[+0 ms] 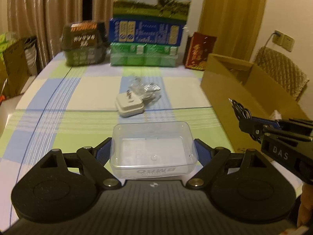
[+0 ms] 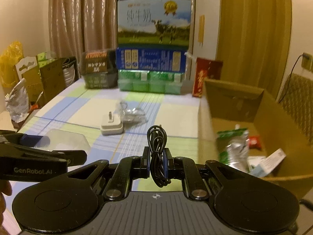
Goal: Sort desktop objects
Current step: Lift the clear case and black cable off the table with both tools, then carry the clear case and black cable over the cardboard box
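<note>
My left gripper (image 1: 153, 149) is shut on a clear plastic box (image 1: 153, 148), held above the checked tablecloth (image 1: 58, 121). In the right wrist view that box (image 2: 64, 140) shows at the left beside the left gripper (image 2: 35, 143). My right gripper (image 2: 157, 161) is shut on a coiled black cable (image 2: 156, 146), just left of the cardboard box (image 2: 244, 105). The left wrist view shows the right gripper (image 1: 248, 119) with the cable (image 1: 239, 108) at the carton's (image 1: 234, 90) near wall. A white charger (image 1: 130, 105) and a crumpled clear bag (image 1: 145, 89) lie mid-table.
The cardboard box holds a green-silver pouch (image 2: 233, 146), a red packet (image 2: 255, 142) and a white-blue pack (image 2: 270, 162). Stacked milk cartons (image 2: 153, 58), a dark carton (image 2: 97, 70) and a red box (image 2: 207, 76) line the table's far edge. A wicker chair (image 1: 283, 68) stands behind the box.
</note>
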